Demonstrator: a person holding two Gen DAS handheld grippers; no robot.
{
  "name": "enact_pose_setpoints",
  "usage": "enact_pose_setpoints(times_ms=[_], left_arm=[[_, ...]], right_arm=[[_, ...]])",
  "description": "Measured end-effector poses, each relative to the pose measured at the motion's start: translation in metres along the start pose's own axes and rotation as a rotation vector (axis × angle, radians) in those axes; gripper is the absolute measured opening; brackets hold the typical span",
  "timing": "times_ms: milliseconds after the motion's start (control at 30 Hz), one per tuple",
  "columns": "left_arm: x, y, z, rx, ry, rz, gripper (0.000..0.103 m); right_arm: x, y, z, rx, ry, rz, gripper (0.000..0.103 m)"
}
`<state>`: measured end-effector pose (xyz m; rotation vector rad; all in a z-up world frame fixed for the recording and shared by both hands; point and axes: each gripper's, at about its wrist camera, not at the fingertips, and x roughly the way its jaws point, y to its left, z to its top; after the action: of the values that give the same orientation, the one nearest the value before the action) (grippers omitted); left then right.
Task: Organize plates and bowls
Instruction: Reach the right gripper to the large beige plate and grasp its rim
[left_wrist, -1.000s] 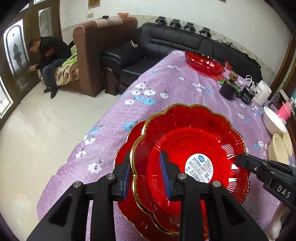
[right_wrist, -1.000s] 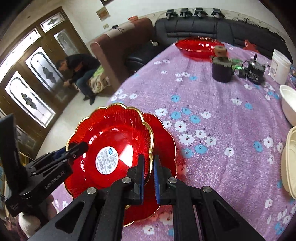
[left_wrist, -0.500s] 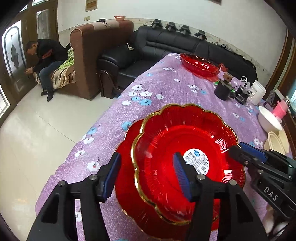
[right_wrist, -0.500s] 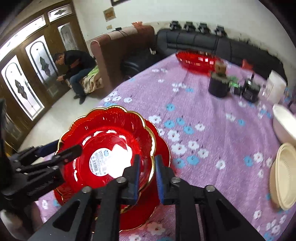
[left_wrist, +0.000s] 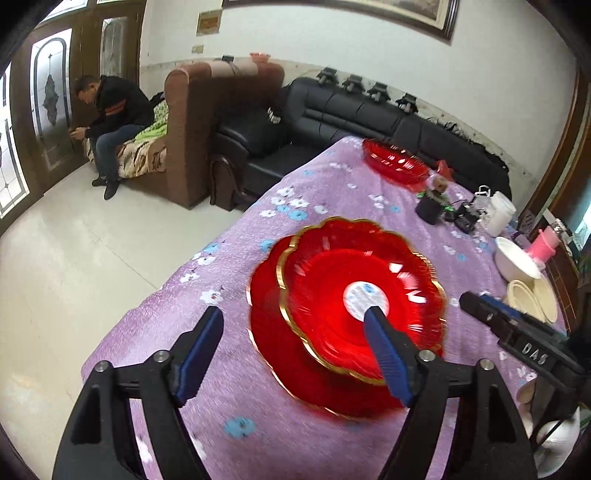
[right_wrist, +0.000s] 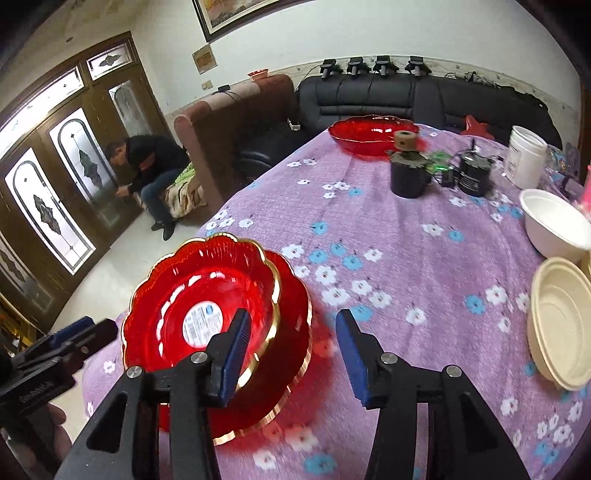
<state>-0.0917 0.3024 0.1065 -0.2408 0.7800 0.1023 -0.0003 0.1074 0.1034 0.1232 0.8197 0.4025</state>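
Note:
Two red scalloped plates lie stacked on the purple flowered tablecloth (left_wrist: 332, 192). The upper plate (left_wrist: 362, 295) (right_wrist: 199, 288) has a gold rim and a white label in its middle. It sits off-centre on the lower plate (left_wrist: 273, 343) (right_wrist: 284, 365). My left gripper (left_wrist: 291, 312) hovers just short of the stack's near left rim, its jaws opening with no pad touching a plate. My right gripper (right_wrist: 291, 314) hangs over the stack's right rim, its jaws also opening and gripping nothing. Each gripper shows at the edge of the other's view, the right gripper (left_wrist: 480, 304) and the left gripper (right_wrist: 85, 328).
A red bowl (right_wrist: 373, 134) stands at the table's far end. Near it are a dark cup (right_wrist: 410, 173), a black device and a white tub (right_wrist: 524, 158). A white bowl (right_wrist: 554, 225) and cream plates (right_wrist: 561, 317) lie at the right. A person (right_wrist: 147, 173) sits by the door, beyond the table's left edge.
Both grippers were shut on the upper plate's rim. They have let go, opened wide and drawn back and upward. The plates stay stacked on the cloth.

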Motion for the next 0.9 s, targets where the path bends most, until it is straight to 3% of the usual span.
enact_pose_setpoints(times_ms=[267,433,733,900], left_arm=[[-0.029,-0.055,-0.025,0.072,0.005,-0.136,0.081],[-0.031,-0.094,-0.042,0.138,0.025,-0.176,0.082],[-0.018,-0.159,-0.075,0.253,0.112,-0.239,0.082],[-0.008,-0.187,-0.084,0.295,0.16,-0.259,0.082]], right_arm=[[-0.046,-0.038,-0.036,0.019,-0.01,-0.01,0.053],[-0.081,-0.083,-0.058,0.059,-0.029,-0.065,0.053],[-0.156,-0.211,-0.08,0.327,-0.125,-0.239,0.052],[-0.158,-0.262,-0.08,0.448,-0.113,-0.301,0.052]])
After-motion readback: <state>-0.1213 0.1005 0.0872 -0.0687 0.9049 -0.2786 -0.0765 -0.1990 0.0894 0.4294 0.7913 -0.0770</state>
